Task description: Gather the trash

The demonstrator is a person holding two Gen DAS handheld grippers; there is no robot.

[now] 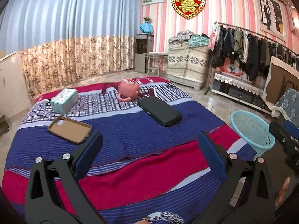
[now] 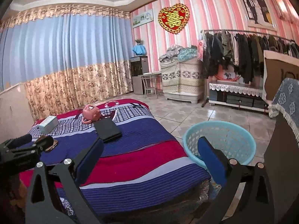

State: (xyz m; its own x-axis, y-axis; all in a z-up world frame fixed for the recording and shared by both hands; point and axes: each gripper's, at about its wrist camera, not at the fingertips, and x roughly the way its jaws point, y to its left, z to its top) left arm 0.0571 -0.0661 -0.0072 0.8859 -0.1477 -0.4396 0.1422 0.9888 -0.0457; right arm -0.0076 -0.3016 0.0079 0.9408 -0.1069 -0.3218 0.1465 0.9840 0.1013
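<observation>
Hovering both tools spread and empty over the bed's (image 1: 130, 141) near edge: left tool (image 1: 149, 145), right tool (image 2: 150, 149). We judge the box (image 1: 64, 100) at the far-left corner trash; basket (image 2: 220, 143) waits beside the right edge.

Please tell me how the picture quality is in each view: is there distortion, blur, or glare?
Left wrist view: strong fisheye bending, dark corners, the bed sharp, the open left gripper slightly soft. Right wrist view: same curved walls, a bright ceiling light clipped at the top edge, the blue basket clear behind the open right gripper.
</observation>
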